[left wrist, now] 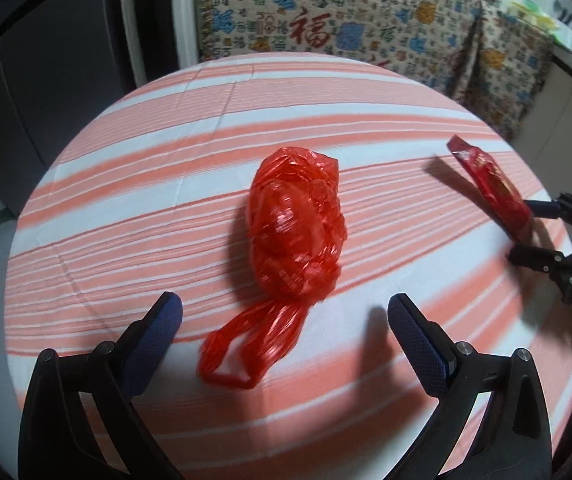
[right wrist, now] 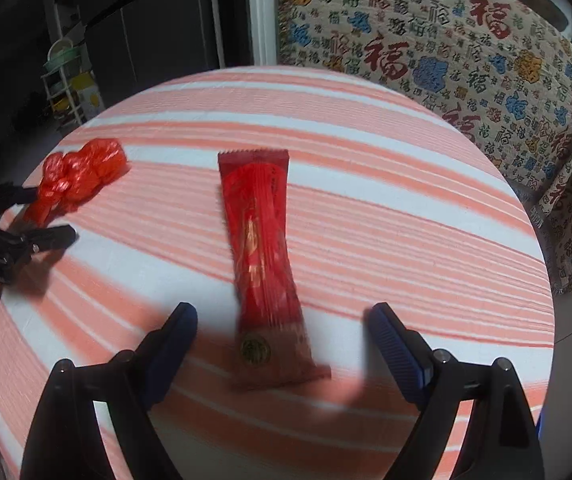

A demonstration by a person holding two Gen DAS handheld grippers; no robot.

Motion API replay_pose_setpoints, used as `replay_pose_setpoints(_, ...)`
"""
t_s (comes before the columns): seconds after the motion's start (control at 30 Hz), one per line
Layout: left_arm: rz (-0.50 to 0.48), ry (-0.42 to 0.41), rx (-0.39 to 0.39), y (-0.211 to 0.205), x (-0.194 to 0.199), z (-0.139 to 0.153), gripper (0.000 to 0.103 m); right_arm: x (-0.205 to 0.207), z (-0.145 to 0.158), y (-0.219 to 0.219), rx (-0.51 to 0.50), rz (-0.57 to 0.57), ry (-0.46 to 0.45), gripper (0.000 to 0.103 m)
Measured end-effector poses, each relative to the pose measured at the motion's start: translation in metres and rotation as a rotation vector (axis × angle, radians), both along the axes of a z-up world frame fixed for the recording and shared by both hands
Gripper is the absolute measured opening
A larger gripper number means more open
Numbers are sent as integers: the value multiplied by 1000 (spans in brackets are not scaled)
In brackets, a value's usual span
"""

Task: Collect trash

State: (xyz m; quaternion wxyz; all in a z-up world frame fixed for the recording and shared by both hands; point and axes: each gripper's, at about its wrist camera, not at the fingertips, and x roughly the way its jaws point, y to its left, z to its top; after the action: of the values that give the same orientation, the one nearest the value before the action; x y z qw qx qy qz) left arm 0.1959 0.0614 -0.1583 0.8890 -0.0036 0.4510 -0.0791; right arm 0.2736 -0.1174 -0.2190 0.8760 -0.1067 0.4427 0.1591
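Crinkled red plastic bag [left wrist: 295, 224] and flat glossy wrapper [right wrist: 264, 256] lie apart on striped cloth counter [left wrist: 126, 208]; both grippers' fingers [left wrist: 166, 322] spread, empty.

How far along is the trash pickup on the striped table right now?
Nothing looks collected yet. The crumpled red plastic bag lies on the striped tablecloth ahead of the open left tongs. The red snack wrapper lies flat, its near end between the open right tongs, ungripped. Both pieces remain to be grasped; no bin is visible.
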Motion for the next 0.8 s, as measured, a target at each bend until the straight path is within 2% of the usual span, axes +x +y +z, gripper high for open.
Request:
replay_pose_setpoints(0.07, -31, -9, -1, 2, 0, 8, 102, -4, 1, -6, -14, 18, 55, 91)
replay_pose_setpoints(0.13, -48, -34, 20, -3, 5, 19, 102, -4, 6, -12, 16, 27, 100, 89)
replay_pose_setpoints(0.27, -79, -3, 34, -14, 31, 28, 101, 9, 30, -5, 38, 35, 96, 89)
replay_pose_setpoints(0.43, -126, 71, 103, -27, 56, 19, 82, 39, 40, 22, -30, 57, 147, 89)
replay_pose_setpoints(0.47, -135, 82, 118, -28, 57, 17, 73, 44, 37, 25, -38, 60, 166, 86)
replay_pose_setpoints(0.5, -143, 88, 128, -30, 57, 16, 50, 49, 33, 28, -46, 64, 193, 72)
replay_pose_setpoints(0.53, -153, 95, 134, -31, 57, 16, 45, 54, 28, 29, -54, 64, 221, 38)
replay_pose_setpoints(0.57, -150, 88, 131, -31, 54, 18, 45, 57, 23, 31, -63, 57, 256, 18)
replay_pose_setpoints(0.6, -141, 70, 117, -29, 51, 23, 44, 57, 22, 29, -67, 42, 264, 15)
replay_pose_setpoints(0.8, -149, -20, -7, -40, 31, 61, 42, 28, 57, 3, 25, -3, 168, 15)
